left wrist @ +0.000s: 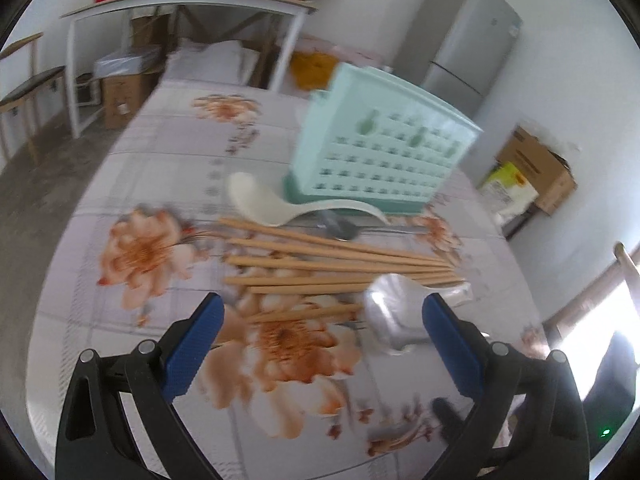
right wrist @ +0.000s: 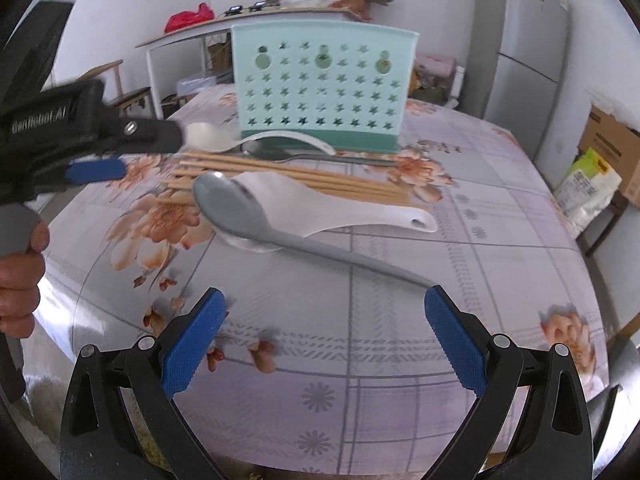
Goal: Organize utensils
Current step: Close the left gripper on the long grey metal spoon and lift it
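A mint-green perforated utensil holder (right wrist: 324, 88) stands upright on the floral tablecloth (right wrist: 360, 340). In front of it lie a white ceramic soup spoon (right wrist: 224, 138), a metal spoon (right wrist: 280, 154) and several wooden chopsticks (right wrist: 288, 178). Nearer lies a white rice paddle (right wrist: 340, 204) with a grey spoon (right wrist: 240, 208) across it. My right gripper (right wrist: 326, 320) is open, its right fingertip close to the grey spoon's handle end. My left gripper (left wrist: 326, 320) is open just short of the chopsticks (left wrist: 332, 264), beside the holder (left wrist: 384, 148). It also shows at the left as the left gripper (right wrist: 152, 154).
A grey fridge (right wrist: 524, 40) stands behind the table at the right. Cardboard boxes (right wrist: 612, 152) and a bag sit low at the right. A white side table (right wrist: 192, 36) with clutter lines the back wall. A hand (right wrist: 20, 276) holds the left gripper's handle.
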The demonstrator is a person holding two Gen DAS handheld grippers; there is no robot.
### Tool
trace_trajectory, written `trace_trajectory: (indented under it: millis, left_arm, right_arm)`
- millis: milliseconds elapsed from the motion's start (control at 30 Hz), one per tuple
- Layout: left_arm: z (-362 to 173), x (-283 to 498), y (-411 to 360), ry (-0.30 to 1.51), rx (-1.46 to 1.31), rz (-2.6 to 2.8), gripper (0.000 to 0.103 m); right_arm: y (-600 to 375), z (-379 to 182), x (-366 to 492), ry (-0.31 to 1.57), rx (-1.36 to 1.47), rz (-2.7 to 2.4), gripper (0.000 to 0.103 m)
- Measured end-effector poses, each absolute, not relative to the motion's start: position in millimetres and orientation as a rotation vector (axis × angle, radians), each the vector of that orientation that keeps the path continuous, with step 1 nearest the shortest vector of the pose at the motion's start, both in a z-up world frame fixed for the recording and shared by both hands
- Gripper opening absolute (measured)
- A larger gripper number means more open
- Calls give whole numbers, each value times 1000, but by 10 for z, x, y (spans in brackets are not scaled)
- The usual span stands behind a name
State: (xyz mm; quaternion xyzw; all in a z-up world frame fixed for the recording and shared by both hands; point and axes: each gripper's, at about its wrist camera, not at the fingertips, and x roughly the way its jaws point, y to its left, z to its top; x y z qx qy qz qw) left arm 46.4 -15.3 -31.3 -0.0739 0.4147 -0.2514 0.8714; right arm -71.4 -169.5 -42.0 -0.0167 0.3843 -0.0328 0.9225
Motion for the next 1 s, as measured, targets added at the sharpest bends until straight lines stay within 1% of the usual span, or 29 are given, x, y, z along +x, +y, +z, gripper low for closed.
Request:
trace_trajectory:
  millis: [67, 100, 133, 167, 233, 333, 367, 533, 567, 633, 733, 1000]
  left_arm:
    - [-339, 478, -228, 890, -172, -578, 88]
    - [-358, 495, -253, 905, -179, -594, 82]
    - [-387, 510, -291, 927, -192, -613, 74]
    - [-415, 522, -314, 945, -201, -627, 69]
    - [-473, 552, -356, 981, -215, -640, 55]
    - [-554, 606, -403, 1028, -229, -645, 43]
    - [-573, 622, -414, 1039, -226, -640, 41]
    - [-664, 680, -453, 1089, -218, -612, 20]
    - [-673, 686, -453, 1092, -223, -613, 18]
    - [-676, 689, -455, 1095, -228, -616, 11]
    - [-648, 678, -453, 1081, -236, -623, 8]
    - [-606, 670, -387, 1074, -318, -640, 6]
  right_arm:
    - [-1680, -466, -695, 803, -35, -53, 95]
    - [-1675, -480, -690, 808, -37, -49, 95]
    - [-1677, -488, -691, 808, -34, -44, 95]
    - [-1685, -492, -689, 808, -28, -38, 95]
    - [-1706, -502, -688, 809, -13, -31, 95]
    - [-1742, -530, -675, 818, 11, -23, 95]
    - [-1747, -537, -668, 820, 13, -22, 95]
    - [-1764, -551, -655, 818, 17, -15, 95]
    - [-1767, -553, -655, 817, 18, -13, 95]
    - [-1765, -553, -669, 816, 18, -12, 95]
    - [-1768, -560, -673, 814, 15, -8, 95]
    - [-1763, -566, -700, 808, 10, 1, 95]
